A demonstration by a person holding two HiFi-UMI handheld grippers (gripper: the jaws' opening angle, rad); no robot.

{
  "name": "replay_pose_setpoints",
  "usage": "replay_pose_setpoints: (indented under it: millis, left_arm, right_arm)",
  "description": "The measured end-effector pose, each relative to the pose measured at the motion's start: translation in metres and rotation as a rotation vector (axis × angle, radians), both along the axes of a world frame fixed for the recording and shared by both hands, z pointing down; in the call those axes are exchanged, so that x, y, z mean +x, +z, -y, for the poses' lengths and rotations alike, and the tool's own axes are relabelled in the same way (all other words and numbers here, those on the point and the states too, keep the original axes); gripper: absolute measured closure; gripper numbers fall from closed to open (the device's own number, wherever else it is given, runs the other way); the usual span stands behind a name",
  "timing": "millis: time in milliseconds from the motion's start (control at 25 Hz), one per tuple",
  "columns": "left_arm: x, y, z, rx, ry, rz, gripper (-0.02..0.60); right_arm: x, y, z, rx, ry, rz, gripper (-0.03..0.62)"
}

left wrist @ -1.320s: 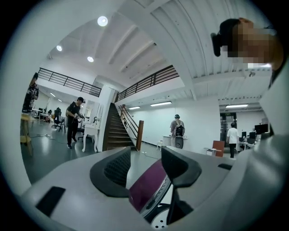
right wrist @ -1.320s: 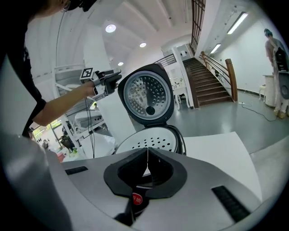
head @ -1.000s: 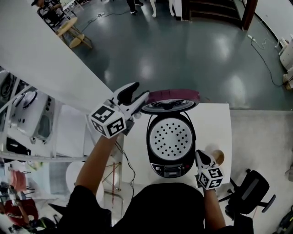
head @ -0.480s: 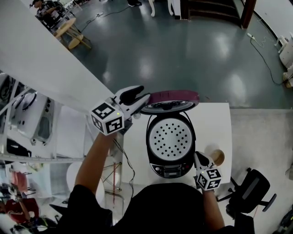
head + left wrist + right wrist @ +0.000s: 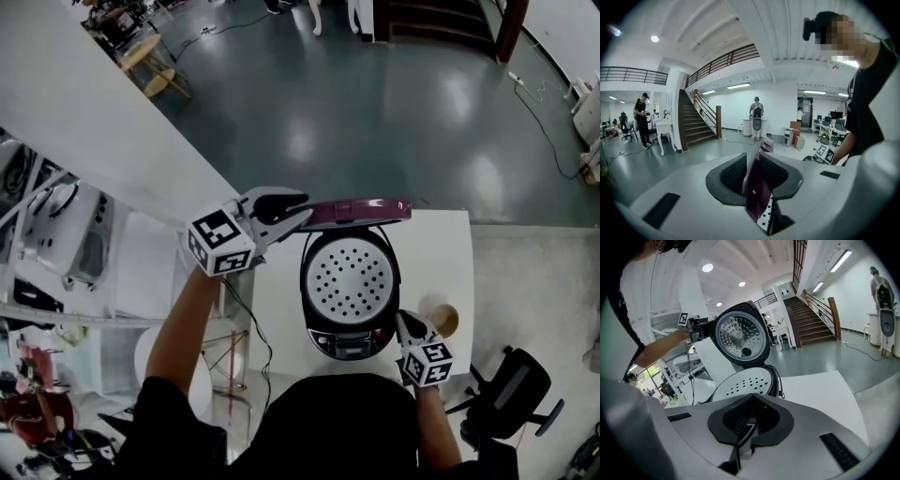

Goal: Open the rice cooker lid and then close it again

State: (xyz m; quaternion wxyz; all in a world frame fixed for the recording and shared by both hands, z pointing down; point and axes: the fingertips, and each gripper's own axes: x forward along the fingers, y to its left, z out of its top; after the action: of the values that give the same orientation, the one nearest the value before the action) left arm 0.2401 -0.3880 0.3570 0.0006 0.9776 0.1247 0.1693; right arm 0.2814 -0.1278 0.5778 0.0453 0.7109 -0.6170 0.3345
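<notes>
the rice cooker [image 5: 349,291] sits mid surface [image 5: 441,253], its lid [image 5: 361,210] standing open. the left gripper [image 5: 298,208] has just been closing its jaws on the lid's edge, likely to swing it down. the right gripper [image 5: 410,323] rests by the front, jaws together, empty.

This is a large open lab or office hall; a polished grey floor [image 5: 375,103] spreads wide around the white desk [image 5: 441,248]. A staircase [image 5: 696,126] climbs to a railed balcony [image 5: 723,61]; monitors [image 5: 833,115] crowd distant worktops; an office chair [image 5: 514,401] stands off the desk's right edge.
</notes>
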Motion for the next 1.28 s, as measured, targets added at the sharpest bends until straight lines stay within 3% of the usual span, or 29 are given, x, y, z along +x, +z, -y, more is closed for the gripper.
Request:
replay_pose_setpoints:
  millis: [280, 680, 1040, 1280]
  left_arm:
    - [-0.01, 0.004, -0.029, 0.164, 0.062, 0.087, 0.531]
    - [-0.028, 0.023, -0.068, 0.298, 0.096, 0.222, 0.534]
    - [-0.043, 0.033, -0.091, 0.343, -0.004, 0.198, 0.534]
    - [-0.056, 0.054, -0.118, 0.395, 0.044, 0.238, 0.534]
  right_arm:
    - [-0.013, -0.001, -0.015, -0.001, -0.032, 0.006, 0.594]
    - [-0.03, -0.015, -0.038, 0.078, -0.015, -0.021, 0.594]
    - [-0.042, -0.027, -0.049, 0.106, -0.028, -0.034, 0.594]
    - [-0.05, -0.031, -0.058, 0.109, -0.022, -0.038, 0.594]
